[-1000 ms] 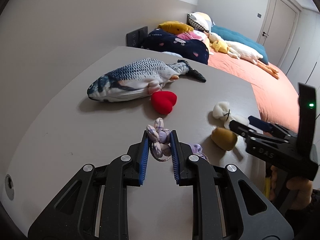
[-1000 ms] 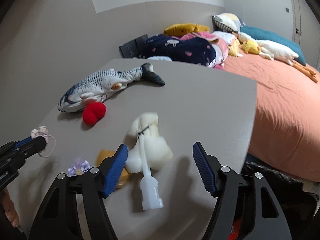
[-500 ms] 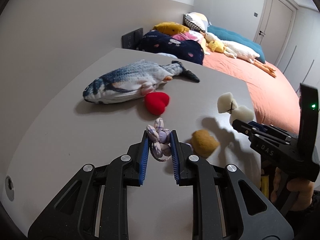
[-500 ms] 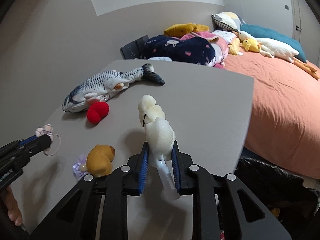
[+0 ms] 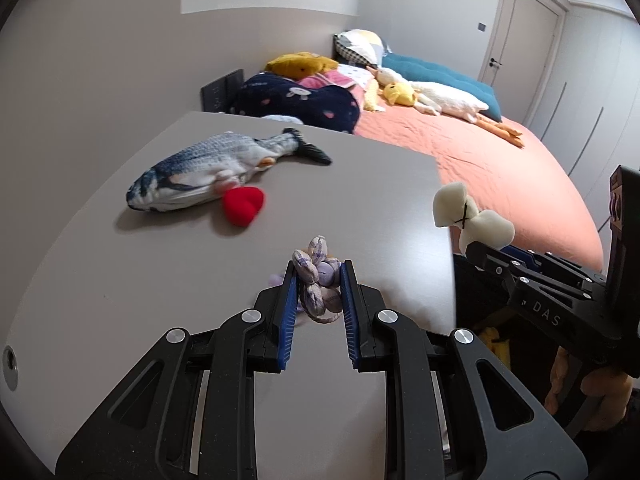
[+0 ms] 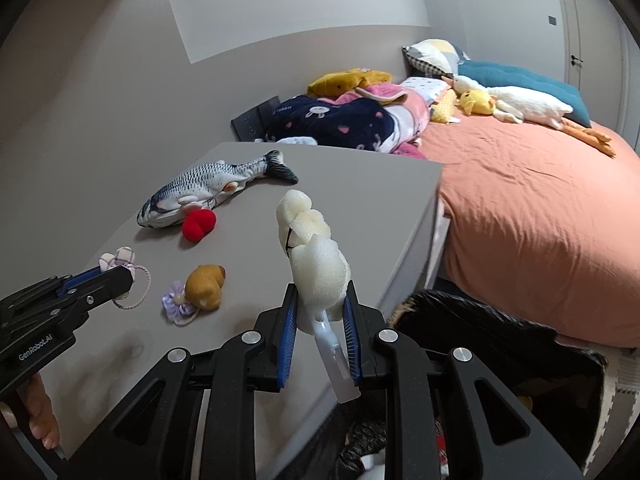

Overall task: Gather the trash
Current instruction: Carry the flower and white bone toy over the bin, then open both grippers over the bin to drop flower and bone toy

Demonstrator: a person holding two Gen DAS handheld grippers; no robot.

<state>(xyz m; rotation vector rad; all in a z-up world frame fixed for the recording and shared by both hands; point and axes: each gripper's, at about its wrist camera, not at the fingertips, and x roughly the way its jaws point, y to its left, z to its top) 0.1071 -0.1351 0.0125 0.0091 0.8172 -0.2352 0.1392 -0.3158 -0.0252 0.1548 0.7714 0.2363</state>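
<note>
1. Left wrist view: the plaid fabric knot (image 5: 318, 280) is kept clamped in the left gripper (image 5: 318, 292) above the grey table (image 5: 120, 288). The brown plush seen there a second ago is now hidden behind the fingers.
2. Right wrist view: the white sponge brush (image 6: 314, 264), earlier lying between spread jaws, is now clenched in the right gripper (image 6: 320, 320) and lifted over the table edge. Its handle tip is blurred.

tongs (image 5: 318, 294) — black arms | blue ribbed pads (image 5: 289, 312) | silver screws — white lettering

Home bedroom: bed (image 6: 540, 208) w/ pillows (image 6: 434, 56), plush toys (image 6: 520, 104).
</note>
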